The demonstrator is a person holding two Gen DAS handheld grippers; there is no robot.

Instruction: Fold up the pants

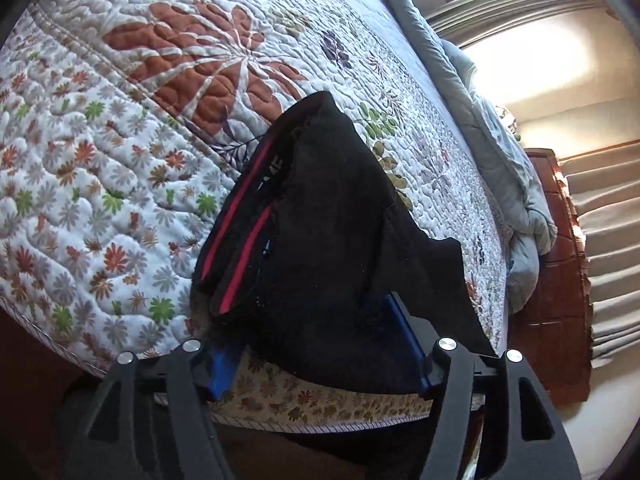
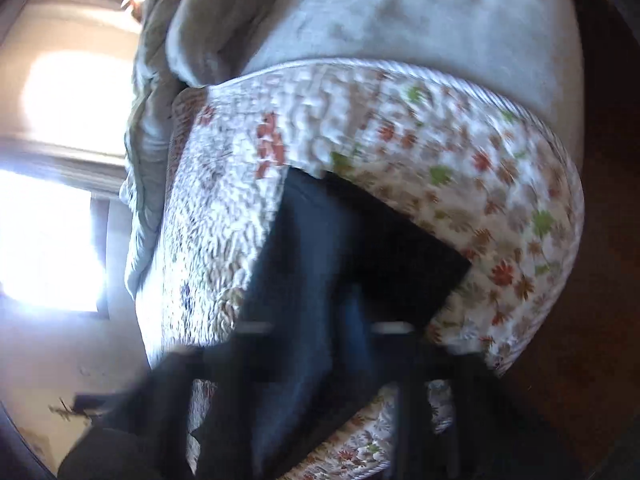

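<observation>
The black pants (image 1: 328, 220) with red side stripes (image 1: 236, 236) lie bunched on a floral quilted bed (image 1: 100, 152). In the left wrist view they drape over my left gripper (image 1: 320, 344). Its blue pads (image 1: 404, 336) stand wide apart with the cloth resting between and over them. The right wrist view is blurred by motion. There the dark pants (image 2: 320, 264) hang over my right gripper (image 2: 320, 332), and its fingers are smeared and mostly hidden by the cloth.
A grey blanket (image 1: 492, 152) lies bunched along the far side of the bed and also shows in the right wrist view (image 2: 400, 12). A brown wooden bed frame (image 1: 560, 264) and pleated curtains (image 1: 612, 248) stand at the right. A bright window (image 2: 44, 240) glares at the left.
</observation>
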